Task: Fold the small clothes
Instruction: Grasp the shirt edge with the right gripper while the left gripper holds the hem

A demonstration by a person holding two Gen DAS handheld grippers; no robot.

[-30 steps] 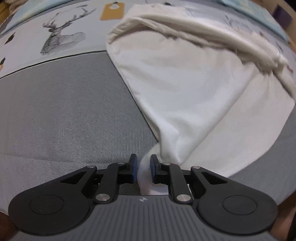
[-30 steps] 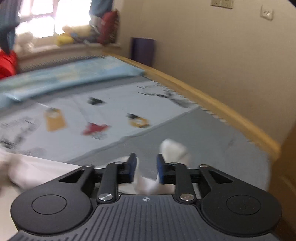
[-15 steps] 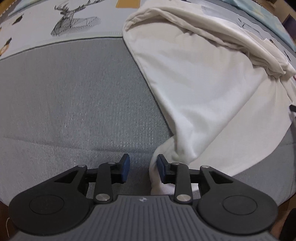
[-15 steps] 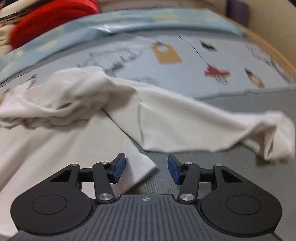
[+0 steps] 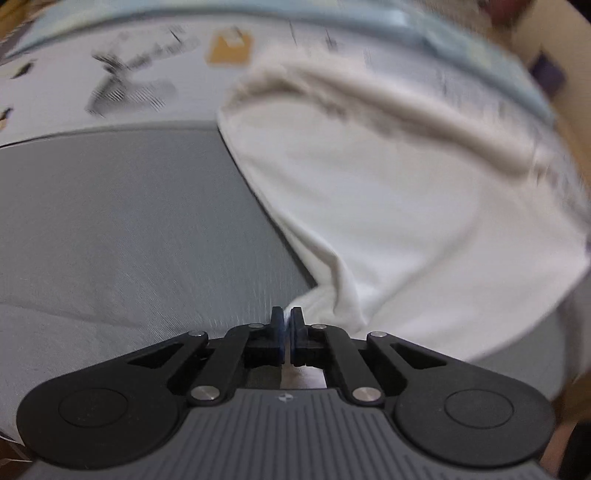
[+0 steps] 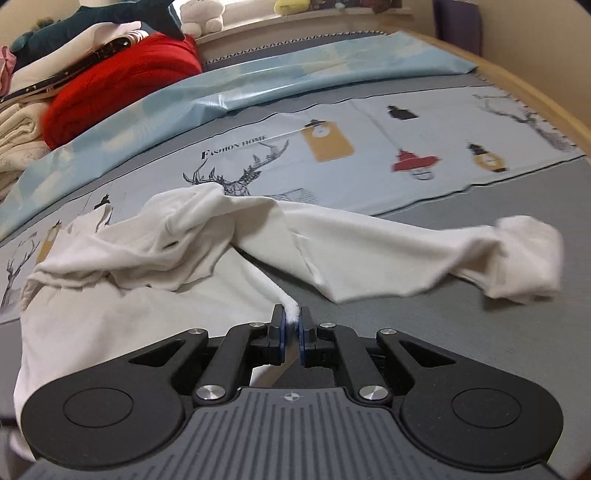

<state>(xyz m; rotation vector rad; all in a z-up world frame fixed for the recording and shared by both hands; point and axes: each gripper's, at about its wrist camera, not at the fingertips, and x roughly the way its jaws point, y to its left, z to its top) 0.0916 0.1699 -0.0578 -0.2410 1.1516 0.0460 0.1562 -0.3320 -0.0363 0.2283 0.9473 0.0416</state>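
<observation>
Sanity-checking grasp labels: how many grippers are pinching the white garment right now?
2. The right gripper is shut on the white garment's near edge. The left gripper is shut on another edge of it, though blur hides the pinch itself.

Beige wall [image 6: 535,29] – wooden bed frame [image 6: 517,85], cluttered windowsill [image 6: 303,14].

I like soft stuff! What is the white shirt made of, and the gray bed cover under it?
The white shirt looks like soft knit cotton: matte, drapes in limp folds, fuzzy at the pinched edge. The gray bed cover looks like woven fabric: matte, with a fine thread grain. Neither fibre can be told for sure.
</observation>
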